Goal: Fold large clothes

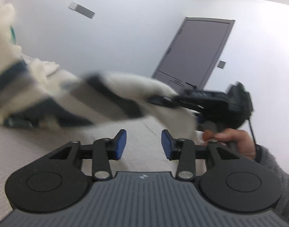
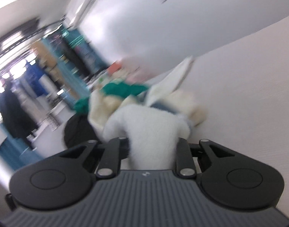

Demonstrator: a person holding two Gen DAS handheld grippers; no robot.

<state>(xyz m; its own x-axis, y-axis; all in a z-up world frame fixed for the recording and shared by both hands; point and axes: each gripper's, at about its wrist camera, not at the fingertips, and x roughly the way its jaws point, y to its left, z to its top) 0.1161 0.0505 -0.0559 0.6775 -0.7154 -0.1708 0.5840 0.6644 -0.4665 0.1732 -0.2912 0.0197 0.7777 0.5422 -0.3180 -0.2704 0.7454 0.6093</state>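
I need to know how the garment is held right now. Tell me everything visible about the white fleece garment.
The white fleece garment looks thick, fuzzy and cream-white, with dark and grey bands across it. It stretches, blurred, above the pale surface. One bunched end is clamped in the right gripper. The left gripper stands open beneath it, apart from it.

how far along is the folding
Early. Nothing looks folded yet: the striped fleece garment hangs stretched and lifted off the table. In hand: the right gripper is pinching one end; the left gripper is open and empty. Left: laying it flat, all the folds.
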